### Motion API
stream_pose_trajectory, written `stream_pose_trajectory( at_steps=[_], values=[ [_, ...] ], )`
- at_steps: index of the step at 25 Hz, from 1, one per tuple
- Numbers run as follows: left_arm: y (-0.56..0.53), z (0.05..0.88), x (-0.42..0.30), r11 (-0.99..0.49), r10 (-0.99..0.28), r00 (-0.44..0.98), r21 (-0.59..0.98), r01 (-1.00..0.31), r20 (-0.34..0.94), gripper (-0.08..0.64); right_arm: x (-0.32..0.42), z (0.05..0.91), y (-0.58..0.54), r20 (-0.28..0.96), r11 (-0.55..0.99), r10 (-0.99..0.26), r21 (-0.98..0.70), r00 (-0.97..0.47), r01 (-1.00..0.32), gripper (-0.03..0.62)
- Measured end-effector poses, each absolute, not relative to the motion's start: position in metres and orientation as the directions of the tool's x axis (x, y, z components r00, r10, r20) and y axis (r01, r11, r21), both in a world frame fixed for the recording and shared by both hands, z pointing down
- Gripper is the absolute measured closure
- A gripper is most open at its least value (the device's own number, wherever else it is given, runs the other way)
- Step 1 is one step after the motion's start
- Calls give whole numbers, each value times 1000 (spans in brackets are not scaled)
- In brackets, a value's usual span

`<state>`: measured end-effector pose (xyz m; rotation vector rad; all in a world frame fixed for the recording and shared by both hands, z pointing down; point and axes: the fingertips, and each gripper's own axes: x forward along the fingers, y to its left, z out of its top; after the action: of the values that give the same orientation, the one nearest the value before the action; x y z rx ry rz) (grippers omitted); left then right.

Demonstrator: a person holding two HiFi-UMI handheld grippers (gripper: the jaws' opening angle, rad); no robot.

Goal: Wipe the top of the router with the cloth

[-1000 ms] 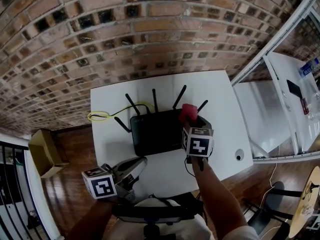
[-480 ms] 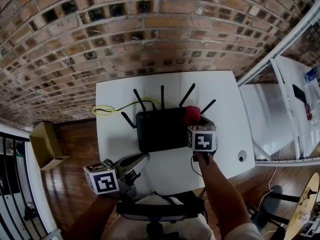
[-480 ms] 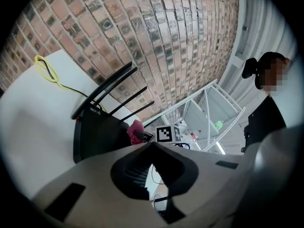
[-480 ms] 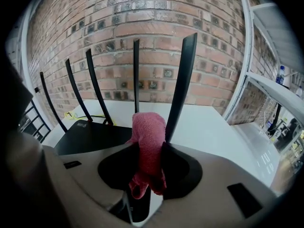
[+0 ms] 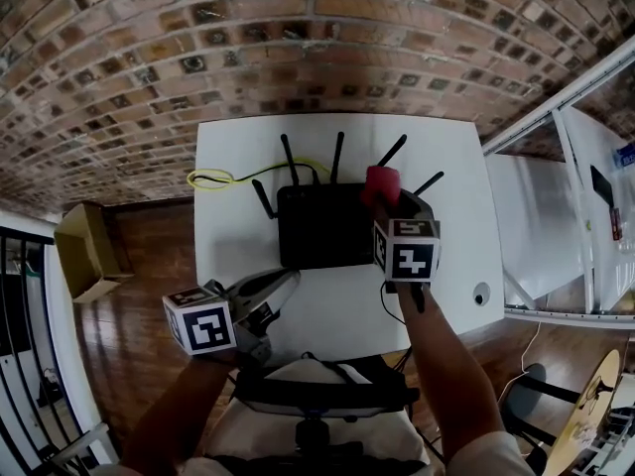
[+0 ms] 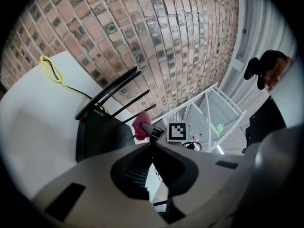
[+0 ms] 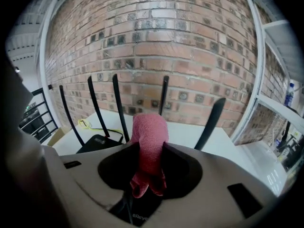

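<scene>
Right gripper (image 7: 151, 151) clenched on the pink cloth (image 7: 150, 127), wad poking out past the jaws, over the right rear corner of the router (image 5: 322, 228), in among the antennas (image 5: 392, 152); can't tell if it touches the top. Left gripper (image 6: 152, 144) closed on nothing, in front of the router's left corner, well clear. Risks as I read it: a sideways stroke snags jaw or cloth on an antenna and knocks it over. Nothing braces the router, so a firm push likely slides it on the slick white table (image 5: 451, 181) and tugs the yellow cable (image 5: 213, 178) behind its left side. Brick wall (image 5: 298, 48) behind the router, wood floor (image 5: 149, 256) and cardboard box (image 5: 84, 264) off to its left
</scene>
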<state>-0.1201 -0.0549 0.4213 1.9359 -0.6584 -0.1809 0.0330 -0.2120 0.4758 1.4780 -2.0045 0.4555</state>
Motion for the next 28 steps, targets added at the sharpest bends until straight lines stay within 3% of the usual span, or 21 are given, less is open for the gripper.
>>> stream_pose_trajectory(
  at_steps=[3,7,17,20,28],
  values=[
    [-54,421,-124,-309,-535,830,878,-366,158,532,-5,465,-212,641,413,-710,46,-290,-909,439],
    [-51,420,-133,-297,-562,812,877,-377,158,532,-56,487,-198,710,538,-579,-38,-402,-842,437],
    [-49,424,-158,-255,-618,770,885,-390,161,532,-124,530,-190,820,670,-392,-55,-416,-741,422],
    [-49,425,-160,-252,-623,767,888,-385,156,532,-132,537,-189,833,702,-379,-25,-403,-712,364],
    [-52,423,-164,-244,-626,765,894,-376,151,532,-132,536,-187,807,709,-420,6,-415,-706,347]
  ],
)
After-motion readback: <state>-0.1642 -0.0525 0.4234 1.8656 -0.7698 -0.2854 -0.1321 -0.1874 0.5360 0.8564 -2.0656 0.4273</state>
